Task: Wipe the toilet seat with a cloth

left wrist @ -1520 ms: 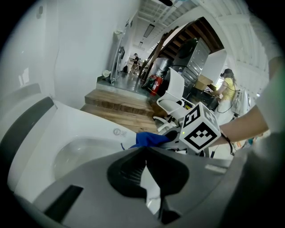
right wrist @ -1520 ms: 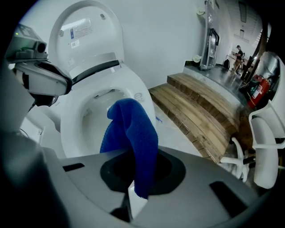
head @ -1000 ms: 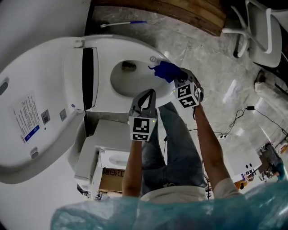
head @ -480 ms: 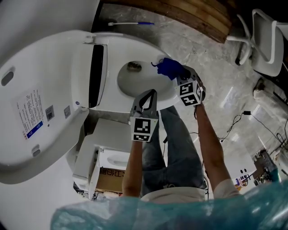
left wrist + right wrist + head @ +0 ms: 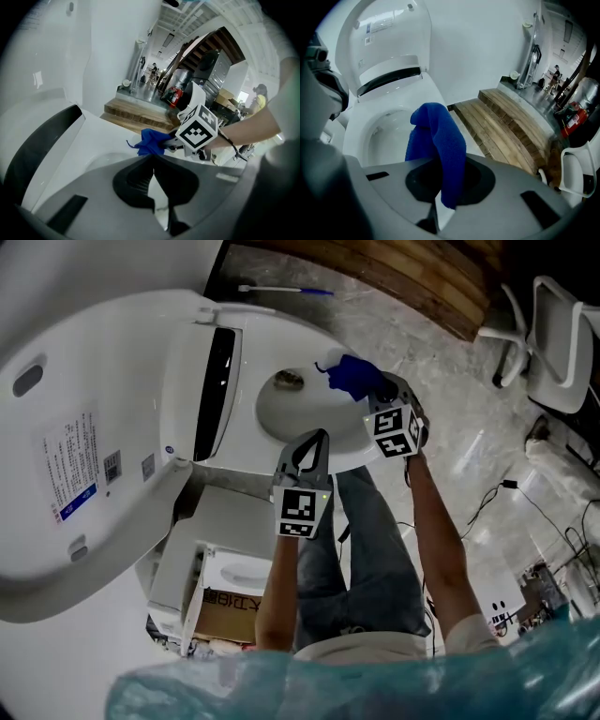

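Observation:
A white toilet stands with its lid [image 5: 66,437] raised and its seat [image 5: 246,451] down around the bowl [image 5: 298,411]. A blue cloth [image 5: 350,374] rests at the seat's far right side, and my right gripper [image 5: 371,390] is shut on it. In the right gripper view the cloth [image 5: 438,140] bunches up from between the jaws, over the bowl [image 5: 386,133]. My left gripper [image 5: 316,436] hovers over the seat's near edge, jaws together and holding nothing. In the left gripper view its tips [image 5: 152,157] point at the cloth [image 5: 151,142] and the right gripper's marker cube [image 5: 199,131].
A wooden step [image 5: 422,277] runs behind the toilet, with a white and blue stick [image 5: 281,289] on the floor beside it. White chairs [image 5: 558,329] stand at the right. Cables [image 5: 497,491] lie on the marble floor. A white box unit [image 5: 220,554] sits beside the toilet, near my legs.
The head view has swung, so the toilet sits further right and up. The right gripper and cloth have slid slightly along the seat. The left gripper has hardly moved.

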`<action>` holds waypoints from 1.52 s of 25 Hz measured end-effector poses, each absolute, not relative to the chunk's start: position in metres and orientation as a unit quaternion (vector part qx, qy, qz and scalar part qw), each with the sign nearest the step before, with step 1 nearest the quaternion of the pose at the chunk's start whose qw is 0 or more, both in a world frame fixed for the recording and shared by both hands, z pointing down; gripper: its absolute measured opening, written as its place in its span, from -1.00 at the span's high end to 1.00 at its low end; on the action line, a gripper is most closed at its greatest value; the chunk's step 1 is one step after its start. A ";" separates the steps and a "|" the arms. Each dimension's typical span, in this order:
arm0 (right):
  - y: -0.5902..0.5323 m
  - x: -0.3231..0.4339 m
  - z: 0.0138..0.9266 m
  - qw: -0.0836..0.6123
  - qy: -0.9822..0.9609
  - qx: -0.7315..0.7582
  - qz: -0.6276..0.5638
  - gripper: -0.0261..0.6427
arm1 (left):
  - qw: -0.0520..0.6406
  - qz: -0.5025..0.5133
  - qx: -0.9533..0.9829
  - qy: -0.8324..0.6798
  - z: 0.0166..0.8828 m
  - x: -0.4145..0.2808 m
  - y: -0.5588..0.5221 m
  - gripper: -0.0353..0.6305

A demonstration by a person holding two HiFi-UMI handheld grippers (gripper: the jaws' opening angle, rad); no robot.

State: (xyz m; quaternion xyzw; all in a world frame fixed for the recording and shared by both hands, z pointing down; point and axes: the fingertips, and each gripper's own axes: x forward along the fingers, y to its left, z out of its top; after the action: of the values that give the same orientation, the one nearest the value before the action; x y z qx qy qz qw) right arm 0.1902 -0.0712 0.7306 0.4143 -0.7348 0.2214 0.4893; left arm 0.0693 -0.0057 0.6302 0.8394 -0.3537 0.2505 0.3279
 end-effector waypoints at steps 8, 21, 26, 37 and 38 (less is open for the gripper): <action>-0.094 0.159 0.729 0.490 -0.747 0.402 0.200 0.87 | 0.330 0.245 0.832 -0.373 0.630 0.043 -0.011 0.86; -0.128 0.096 0.728 0.493 -0.773 0.364 0.162 0.87 | 0.339 0.232 0.814 -0.411 0.629 -0.003 -0.015 0.86; -0.136 0.079 0.728 0.496 -0.779 0.352 0.149 0.87 | 0.343 0.226 0.807 -0.426 0.630 -0.020 -0.015 0.86; -0.151 0.031 0.727 0.493 -0.794 0.332 0.126 0.87 | 0.350 0.220 0.788 -0.456 0.632 -0.057 -0.008 0.86; -0.151 0.027 0.727 0.492 -0.796 0.330 0.125 0.87 | 0.351 0.219 0.786 -0.460 0.632 -0.061 -0.007 0.86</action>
State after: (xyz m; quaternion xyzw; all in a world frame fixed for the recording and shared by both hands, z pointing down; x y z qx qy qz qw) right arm 0.0266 -0.1514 0.7269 0.3304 -0.7956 0.1248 0.4922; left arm -0.0610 -0.0070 0.6323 0.7855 -0.4602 0.2188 0.3512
